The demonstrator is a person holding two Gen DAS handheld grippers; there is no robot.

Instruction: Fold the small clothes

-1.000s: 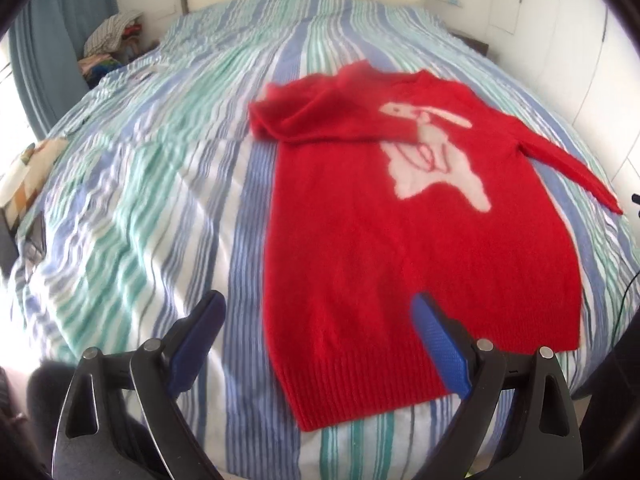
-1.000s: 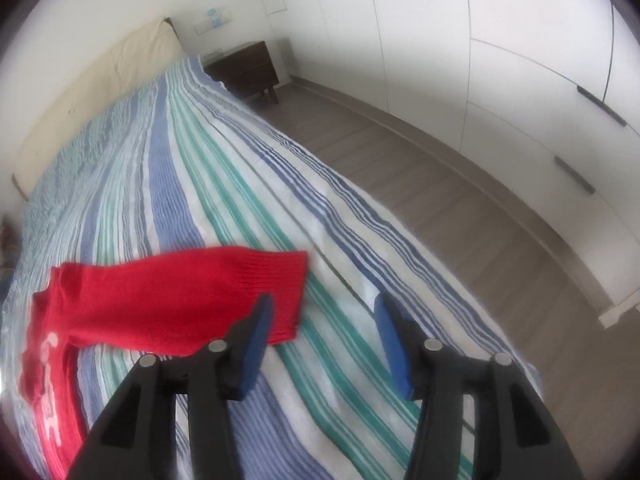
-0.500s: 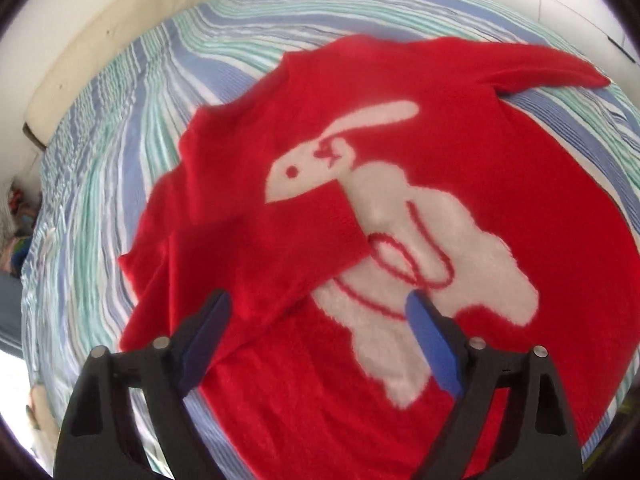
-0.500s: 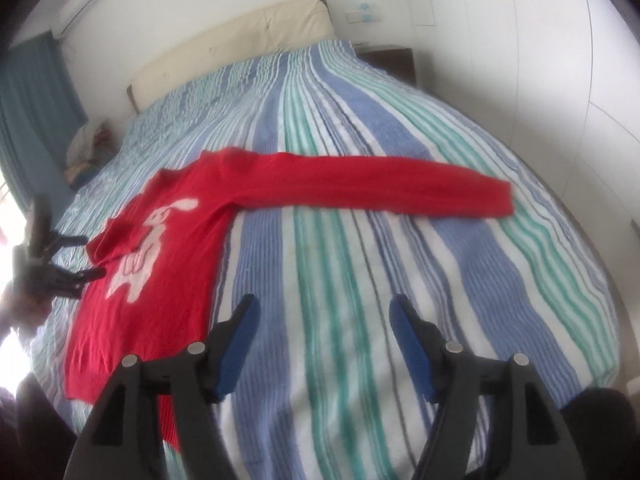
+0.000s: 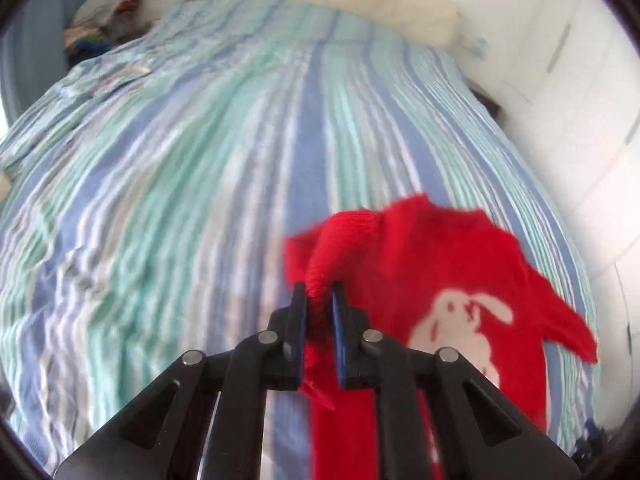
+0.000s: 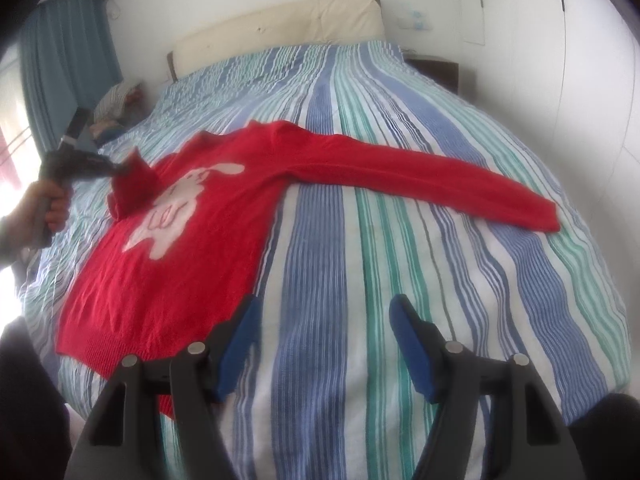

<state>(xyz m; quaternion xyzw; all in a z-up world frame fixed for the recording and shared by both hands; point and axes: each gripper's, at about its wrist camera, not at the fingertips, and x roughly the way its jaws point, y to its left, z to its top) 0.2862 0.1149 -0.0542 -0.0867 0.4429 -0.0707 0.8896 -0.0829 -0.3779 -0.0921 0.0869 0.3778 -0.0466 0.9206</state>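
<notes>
A small red sweater (image 6: 192,248) with a white rabbit on the chest lies flat on the striped bed. Its right sleeve (image 6: 440,178) stretches out to the right. My left gripper (image 5: 320,294) is shut on the left sleeve's cuff (image 5: 340,248) and holds it lifted above the sweater's chest (image 5: 460,280). In the right wrist view the left gripper (image 6: 120,168) shows at the far left with the raised sleeve. My right gripper (image 6: 324,320) is open and empty, above the bedcover just right of the sweater's hem.
The bed (image 6: 400,280) has a blue, green and white striped cover and a cream headboard (image 6: 280,28). A pile of clothes (image 5: 104,16) lies at the far left. White wardrobe doors (image 6: 592,60) stand to the right, blue curtains (image 6: 68,64) to the left.
My left gripper has shut on the left sleeve's cuff and lifted it. My right gripper has stayed open and pulled back a little toward the sweater's hem.
</notes>
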